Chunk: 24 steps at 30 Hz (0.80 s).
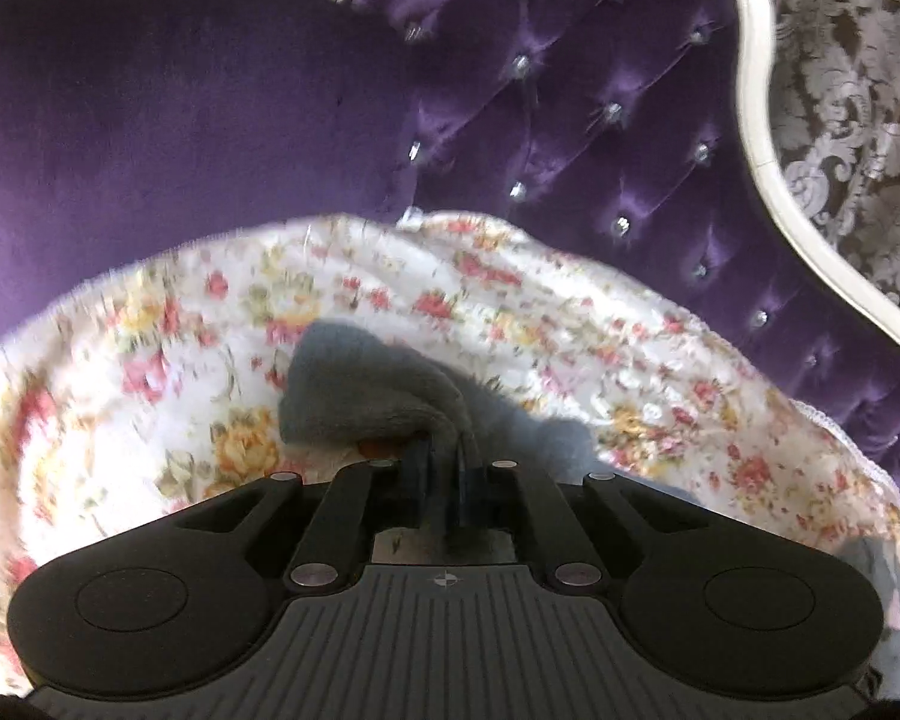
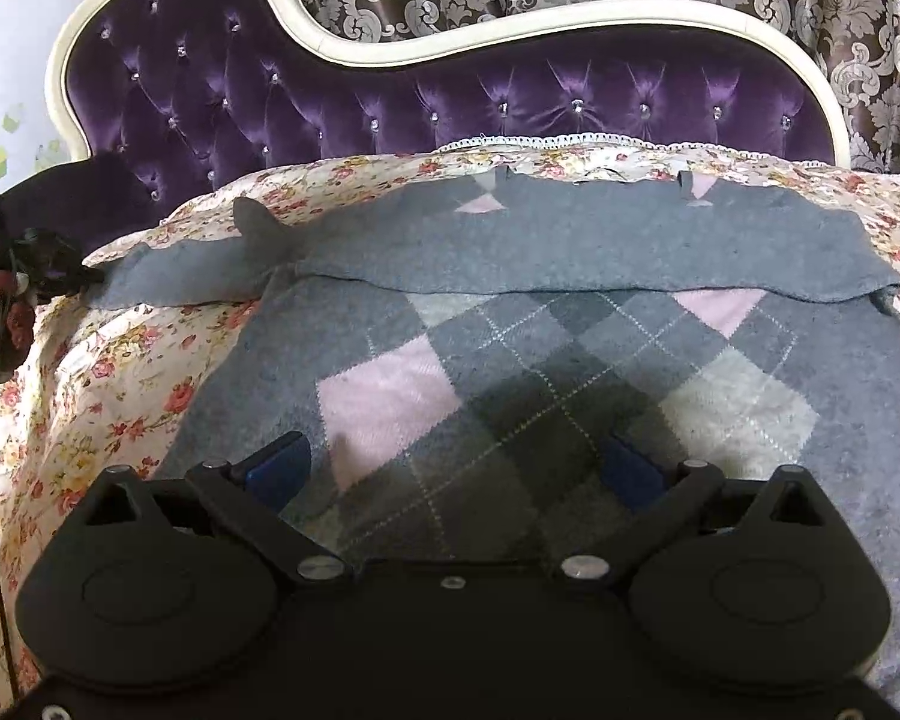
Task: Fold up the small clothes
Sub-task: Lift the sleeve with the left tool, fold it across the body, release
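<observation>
The left gripper (image 1: 444, 450) has its two fingers pressed together on a fold of grey knit, the sleeve end (image 1: 366, 390) of the sweater, which bunches up just ahead of the fingertips and spills a little to their left. Beneath it lies the floral bedspread (image 1: 150, 372), and beyond that the purple tufted headboard (image 1: 570, 90). In the right wrist view the same gripper (image 2: 60, 276) shows far off to the left, at the tip of the sleeve (image 2: 180, 276), which stretches out along the bedspread away from the garment's body.

The grey argyle sweater (image 2: 510, 372) lies flat directly in front of and under the right gripper (image 2: 456, 468), whose fingers are spread wide, one on either side of the diamond pattern and clasping nothing. Ahead of it a grey band (image 2: 570, 246) lies folded across the garment, running left to right.

So the sleeve's long axis runs sideways, from the left gripper toward the sweater's body on its right. By my judgement the coming move is the left gripper's: carry the sleeve rightward, across onto the body, while the right one stays free to steady or smooth the cloth.
</observation>
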{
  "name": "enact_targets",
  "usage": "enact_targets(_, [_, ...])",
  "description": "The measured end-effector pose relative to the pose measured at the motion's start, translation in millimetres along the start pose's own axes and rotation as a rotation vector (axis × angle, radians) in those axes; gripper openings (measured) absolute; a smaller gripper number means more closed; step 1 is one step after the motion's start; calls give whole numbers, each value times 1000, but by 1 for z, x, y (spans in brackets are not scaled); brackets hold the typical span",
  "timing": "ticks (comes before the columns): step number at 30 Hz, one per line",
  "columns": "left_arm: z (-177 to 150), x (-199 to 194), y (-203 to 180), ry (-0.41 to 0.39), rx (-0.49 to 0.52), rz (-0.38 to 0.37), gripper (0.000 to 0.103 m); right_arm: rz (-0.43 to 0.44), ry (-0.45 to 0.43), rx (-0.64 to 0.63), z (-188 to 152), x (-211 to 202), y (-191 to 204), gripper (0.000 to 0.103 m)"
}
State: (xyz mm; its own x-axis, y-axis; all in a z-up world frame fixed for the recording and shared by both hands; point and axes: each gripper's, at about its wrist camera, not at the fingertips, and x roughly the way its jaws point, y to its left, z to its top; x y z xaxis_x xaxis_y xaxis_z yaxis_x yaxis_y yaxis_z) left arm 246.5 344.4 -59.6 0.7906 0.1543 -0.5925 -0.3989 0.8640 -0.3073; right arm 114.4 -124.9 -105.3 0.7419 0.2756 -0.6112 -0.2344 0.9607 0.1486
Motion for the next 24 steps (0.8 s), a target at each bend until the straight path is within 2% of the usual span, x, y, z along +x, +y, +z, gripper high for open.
enact_targets(2, [6, -17, -9, -33, 24, -9, 8, 4, -2, 7, 1, -1, -1, 102])
enact_targets(4, [16, -39, -19, -52, 32, -54, 8, 11, -6, 15, 2, -2, -3, 102])
enact_targets(7, [34, -78, -45, -108, 100, -114, 8, 19, -14, 40, 4, -6, -5, 102])
enact_targets(11, [55, -128, -94, -191, 205, -211, 8, 32, -42, 75, 7, -16, -10, 102])
enact_targets(15, [65, -164, -144, -240, 265, -310, 8, 39, -66, 101, 10, -29, -14, 102])
enact_targets(20, [59, -185, -212, -272, 368, -410, 8, 56, -89, 120, 9, -44, -19, 102])
enact_targets(24, [39, -181, -265, -241, 428, -488, 8, 69, -105, 135, 7, -57, -22, 102])
